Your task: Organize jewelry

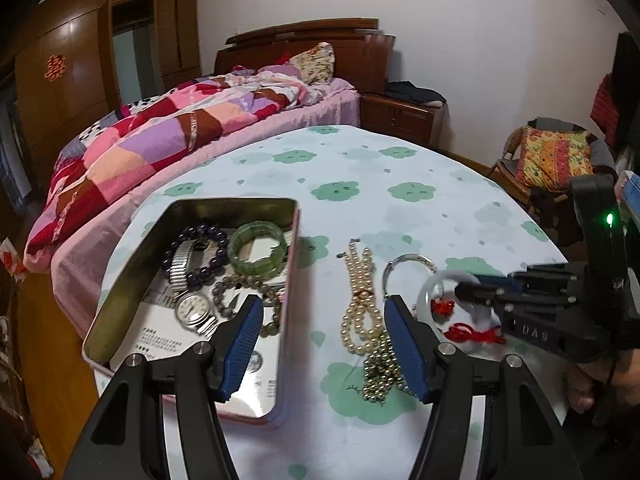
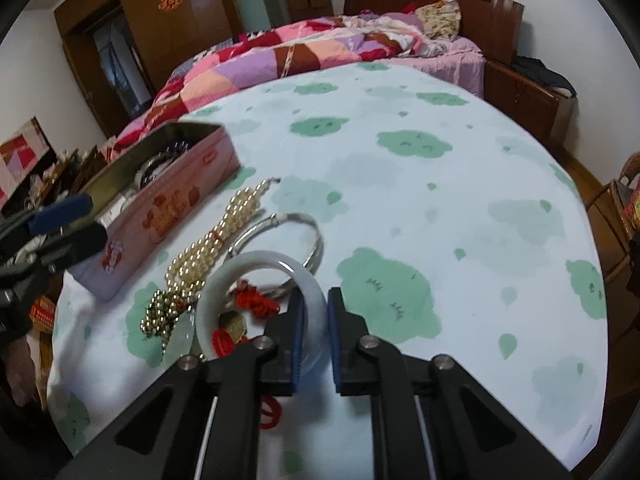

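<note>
Bangle (image 2: 256, 264) of pale jade, rigid and breakable, sits clamped at its near rim in our right gripper (image 2: 314, 312); our left gripper (image 1: 324, 340) gapes empty.

Home bedroom. A bed (image 1: 192, 128) is lying unmade under a patchwork quilt (image 1: 132, 148), a wooden wardrobe (image 1: 72, 72) standing behind. A nightstand (image 1: 400, 114) is sitting beside the headboard (image 1: 304, 46).
</note>
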`<action>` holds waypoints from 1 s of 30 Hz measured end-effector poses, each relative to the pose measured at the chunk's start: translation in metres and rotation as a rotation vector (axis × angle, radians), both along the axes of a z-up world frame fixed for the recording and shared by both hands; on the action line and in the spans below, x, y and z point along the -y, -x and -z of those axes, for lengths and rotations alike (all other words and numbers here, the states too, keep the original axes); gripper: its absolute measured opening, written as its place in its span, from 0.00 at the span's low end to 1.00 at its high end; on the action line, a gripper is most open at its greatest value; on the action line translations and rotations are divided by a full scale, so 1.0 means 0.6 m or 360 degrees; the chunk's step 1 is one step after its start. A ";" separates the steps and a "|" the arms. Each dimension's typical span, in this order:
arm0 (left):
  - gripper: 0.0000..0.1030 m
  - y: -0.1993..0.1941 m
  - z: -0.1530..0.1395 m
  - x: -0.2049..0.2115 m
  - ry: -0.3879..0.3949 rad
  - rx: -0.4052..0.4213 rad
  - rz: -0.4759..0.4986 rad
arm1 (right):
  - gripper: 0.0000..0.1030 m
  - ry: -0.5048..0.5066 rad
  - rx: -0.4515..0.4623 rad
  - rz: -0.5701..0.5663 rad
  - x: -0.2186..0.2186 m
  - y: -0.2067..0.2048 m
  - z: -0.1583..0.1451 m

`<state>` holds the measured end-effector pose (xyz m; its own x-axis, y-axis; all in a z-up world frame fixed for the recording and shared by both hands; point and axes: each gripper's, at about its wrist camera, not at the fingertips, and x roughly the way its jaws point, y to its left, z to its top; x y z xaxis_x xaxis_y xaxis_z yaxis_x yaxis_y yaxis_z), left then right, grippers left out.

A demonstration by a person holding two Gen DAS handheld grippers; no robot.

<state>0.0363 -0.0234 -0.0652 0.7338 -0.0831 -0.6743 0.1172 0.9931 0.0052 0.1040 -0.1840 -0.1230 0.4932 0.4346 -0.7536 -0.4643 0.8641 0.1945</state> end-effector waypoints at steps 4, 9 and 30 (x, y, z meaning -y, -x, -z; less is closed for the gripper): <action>0.61 -0.011 0.002 0.012 -0.0034 0.0002 0.0037 | 0.13 -0.0064 0.0040 0.0074 0.025 -0.006 -0.016; 0.48 -0.031 0.007 0.032 -0.0049 -0.0033 0.0099 | 0.13 -0.0149 0.0024 0.0173 0.053 -0.021 -0.018; 0.18 -0.094 0.080 0.077 -0.0106 -0.0248 0.0181 | 0.14 -0.0307 0.0081 0.0231 0.082 -0.025 -0.060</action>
